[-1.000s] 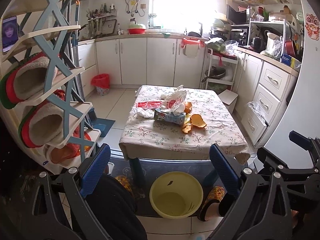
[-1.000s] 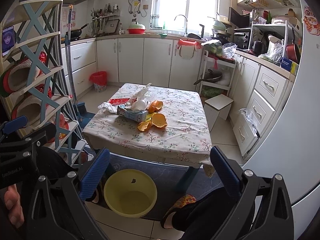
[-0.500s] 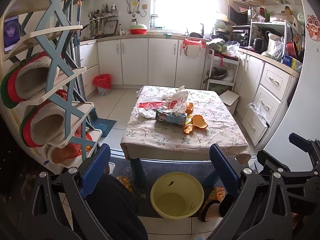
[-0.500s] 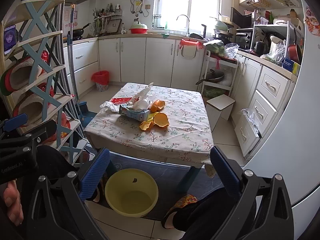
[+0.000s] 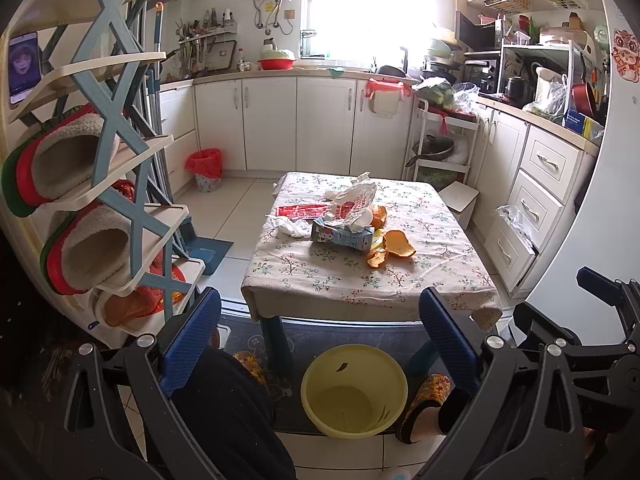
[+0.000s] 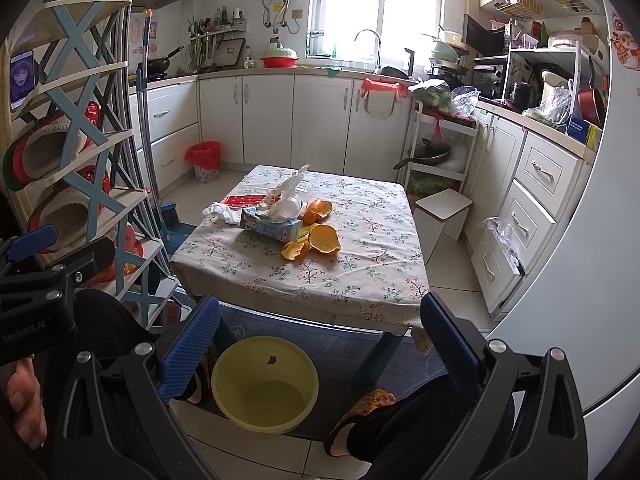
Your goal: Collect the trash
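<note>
Daylight from the window [image 6: 352, 4] over the counter lights the room brightly, overexposing the panes to white glare in both views, while fisheye distortion bends straight lines and the corners fall to black vignette.

The left gripper [image 5: 320, 328] is held level, its two blue-padded fingers [image 5: 192, 332] spread wide with nothing between them; the right gripper [image 6: 320, 336] stands the same way, blue fingers [image 6: 190, 350] parted and empty; in the left wrist view the right gripper's black frame shows at 4 o'clock, and in the right wrist view the left gripper's frame shows at 9 o'clock, with a bare hand [image 6: 24, 400] beneath it at 8 o'clock; dark-trousered legs and slippered feet lie below both.
</note>
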The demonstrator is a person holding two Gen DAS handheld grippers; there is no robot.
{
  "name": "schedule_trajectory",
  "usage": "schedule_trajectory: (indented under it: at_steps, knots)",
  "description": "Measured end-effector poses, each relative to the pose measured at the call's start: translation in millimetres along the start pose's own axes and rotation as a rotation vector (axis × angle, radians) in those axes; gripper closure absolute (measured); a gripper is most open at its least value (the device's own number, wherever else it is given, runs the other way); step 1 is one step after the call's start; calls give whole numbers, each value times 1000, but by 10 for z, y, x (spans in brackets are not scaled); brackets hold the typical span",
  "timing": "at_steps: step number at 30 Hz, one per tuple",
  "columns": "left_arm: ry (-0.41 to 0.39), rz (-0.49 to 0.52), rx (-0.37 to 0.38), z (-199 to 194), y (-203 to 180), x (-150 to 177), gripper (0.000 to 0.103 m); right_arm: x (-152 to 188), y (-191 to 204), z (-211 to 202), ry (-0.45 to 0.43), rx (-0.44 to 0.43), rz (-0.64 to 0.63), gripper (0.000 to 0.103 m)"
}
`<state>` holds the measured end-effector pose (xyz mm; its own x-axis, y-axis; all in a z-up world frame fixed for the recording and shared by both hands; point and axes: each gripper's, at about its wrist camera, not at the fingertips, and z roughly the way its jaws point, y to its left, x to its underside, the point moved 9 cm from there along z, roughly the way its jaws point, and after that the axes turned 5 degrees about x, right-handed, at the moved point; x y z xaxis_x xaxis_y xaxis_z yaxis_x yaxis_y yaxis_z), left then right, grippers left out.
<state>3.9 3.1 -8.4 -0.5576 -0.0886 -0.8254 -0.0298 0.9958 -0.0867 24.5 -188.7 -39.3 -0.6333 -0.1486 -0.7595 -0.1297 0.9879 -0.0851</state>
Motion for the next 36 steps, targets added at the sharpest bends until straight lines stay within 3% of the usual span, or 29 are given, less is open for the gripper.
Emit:
schedule_trajectory:
  at_steps: [17,36]
  knots:
    - [8,2,-5,23,21,21,8,21,-5,54,16,-18,11,7]
    - [66,22,-33,585,-75,-77,8,52,-136,530,85,16,-14,7]
